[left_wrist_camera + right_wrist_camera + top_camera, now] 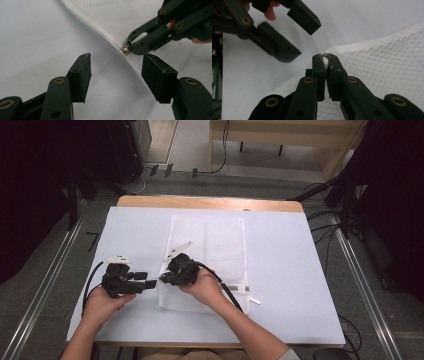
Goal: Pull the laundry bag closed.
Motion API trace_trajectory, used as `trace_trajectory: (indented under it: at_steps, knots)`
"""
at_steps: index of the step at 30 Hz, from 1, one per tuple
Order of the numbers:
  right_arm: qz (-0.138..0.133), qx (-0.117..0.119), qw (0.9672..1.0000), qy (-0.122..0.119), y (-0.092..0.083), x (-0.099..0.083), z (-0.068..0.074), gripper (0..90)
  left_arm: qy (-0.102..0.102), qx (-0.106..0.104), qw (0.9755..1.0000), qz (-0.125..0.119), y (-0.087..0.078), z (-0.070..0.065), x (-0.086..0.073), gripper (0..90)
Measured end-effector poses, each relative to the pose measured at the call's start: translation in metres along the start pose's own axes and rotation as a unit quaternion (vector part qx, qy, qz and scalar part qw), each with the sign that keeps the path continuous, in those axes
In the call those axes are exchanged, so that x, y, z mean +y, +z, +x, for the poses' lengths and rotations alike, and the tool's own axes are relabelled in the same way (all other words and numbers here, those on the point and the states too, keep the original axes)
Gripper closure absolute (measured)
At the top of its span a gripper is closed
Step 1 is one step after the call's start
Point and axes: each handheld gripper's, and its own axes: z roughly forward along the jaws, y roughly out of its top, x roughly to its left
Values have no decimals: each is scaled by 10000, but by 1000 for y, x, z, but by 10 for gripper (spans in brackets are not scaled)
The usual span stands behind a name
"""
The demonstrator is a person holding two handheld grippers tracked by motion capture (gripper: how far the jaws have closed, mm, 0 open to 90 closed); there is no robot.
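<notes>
Forearms are coming in from the near edge of the table [300, 270], which is lying under a pale sheet. The left gripper [150, 283] is hovering just left of a white mesh bag [220, 245], its jaws standing apart with nothing between them; in the left gripper view its two black pads [82, 75] are framing bare sheet and the bag's raised edge without touching either. Its jaws have just been closing a little, with nothing caught in them. The right gripper [162, 279] is sitting just beside it, tip facing tip, and its jaws are pinching the bag's near left edge. In the right gripper view [325, 61] a bit of white material is showing squeezed between the closed pads, and in the left gripper view a small metal piece [126, 48] is glinting at that pinched spot. The mesh bag is lying flat in the middle of the table, stretching away from the grippers toward the far edge, with its pinched corner lifting slightly off the sheet. Beyond the table, grey floor and cables are lying.
</notes>
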Motion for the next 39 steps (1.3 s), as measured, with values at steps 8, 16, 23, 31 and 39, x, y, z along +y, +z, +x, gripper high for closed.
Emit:
trace_trajectory:
  at_steps: [8, 16, 23, 31, 39]
  knots:
    - [-114, 10, 9999, -85, -7, 6, 3, 874, 140, -136, 9997, 154, 9, -7, 2, 434]
    - [-123, 134, 9997, -135, -10, 6, 4, 875, 214, -277, 9984, 452, 19, -7, 3, 648]
    - [-77, 280, 9995, -127, -11, 4, 4, 875, 301, -264, 9981, 465, 23, -5, 5, 647]
    - [-58, 412, 9990, -181, -11, 3, 4, 875, 459, -279, 9973, 507, 24, -6, 6, 720]
    - [-2, 498, 9985, -219, -10, 2, 4, 876, 473, -369, 9969, 512, 23, -5, 8, 829]
